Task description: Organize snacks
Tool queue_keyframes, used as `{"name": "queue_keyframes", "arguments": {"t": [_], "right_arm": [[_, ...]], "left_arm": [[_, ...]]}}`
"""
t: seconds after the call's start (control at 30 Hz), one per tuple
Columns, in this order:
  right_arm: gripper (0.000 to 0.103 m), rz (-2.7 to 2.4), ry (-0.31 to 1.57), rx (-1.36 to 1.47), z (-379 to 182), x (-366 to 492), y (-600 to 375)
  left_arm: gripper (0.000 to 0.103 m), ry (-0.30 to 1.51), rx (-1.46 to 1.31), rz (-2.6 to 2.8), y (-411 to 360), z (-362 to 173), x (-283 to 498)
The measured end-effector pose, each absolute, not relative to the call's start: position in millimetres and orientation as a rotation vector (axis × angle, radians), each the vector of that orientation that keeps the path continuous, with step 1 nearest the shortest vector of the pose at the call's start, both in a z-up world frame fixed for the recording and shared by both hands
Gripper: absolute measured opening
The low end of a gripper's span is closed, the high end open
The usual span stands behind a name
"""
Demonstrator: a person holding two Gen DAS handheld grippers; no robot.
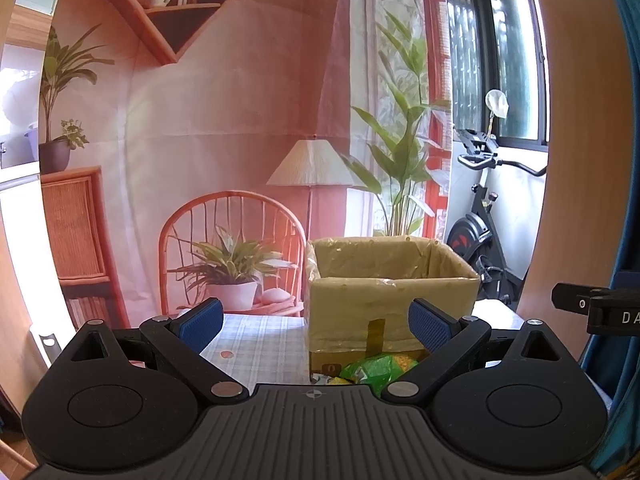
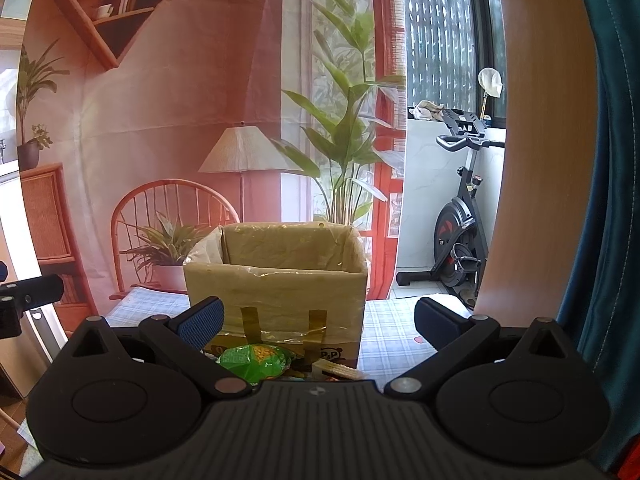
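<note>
An open cardboard box [image 1: 392, 300] lined with clear plastic stands on the checked tablecloth [image 1: 260, 340]; it also shows in the right wrist view [image 2: 280, 292]. A green snack bag with yellow print [image 1: 376, 366] lies in front of the box, partly hidden by the gripper body; it also shows in the right wrist view [image 2: 256, 358] beside a pale wafer pack [image 2: 338, 370]. My left gripper [image 1: 316, 320] is open and empty, held above the table before the box. My right gripper [image 2: 318, 320] is open and empty, facing the box.
A printed room backdrop [image 1: 224, 120] hangs behind the table. An exercise bike [image 2: 460, 232] stands at the right by the window. A wooden panel [image 2: 532, 140] and blue curtain [image 2: 616, 200] are close on the right. The other gripper's tip [image 1: 600, 304] shows at the right edge.
</note>
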State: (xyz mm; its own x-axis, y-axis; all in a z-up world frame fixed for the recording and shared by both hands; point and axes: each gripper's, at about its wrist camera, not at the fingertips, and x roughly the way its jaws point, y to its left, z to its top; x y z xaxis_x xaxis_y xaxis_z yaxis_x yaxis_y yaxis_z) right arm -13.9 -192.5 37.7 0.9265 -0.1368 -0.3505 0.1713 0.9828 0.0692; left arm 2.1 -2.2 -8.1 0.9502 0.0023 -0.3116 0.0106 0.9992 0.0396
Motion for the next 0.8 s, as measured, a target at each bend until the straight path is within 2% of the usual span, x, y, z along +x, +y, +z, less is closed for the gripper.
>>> {"name": "queue_keyframes", "arguments": {"t": [0.3,0.8], "right_arm": [[0.103,-0.111,0.338,0.119,15.9,0.8,-194.9],[0.103,-0.015,0.566,0.116,-82.6,69.5,-175.9]], "left_arm": [[0.103,0.363,0.049,0.022,5.6,-29.6,18.2],[0.098,0.605,-0.011,0.015,47.8,-120.9,82.0]]}}
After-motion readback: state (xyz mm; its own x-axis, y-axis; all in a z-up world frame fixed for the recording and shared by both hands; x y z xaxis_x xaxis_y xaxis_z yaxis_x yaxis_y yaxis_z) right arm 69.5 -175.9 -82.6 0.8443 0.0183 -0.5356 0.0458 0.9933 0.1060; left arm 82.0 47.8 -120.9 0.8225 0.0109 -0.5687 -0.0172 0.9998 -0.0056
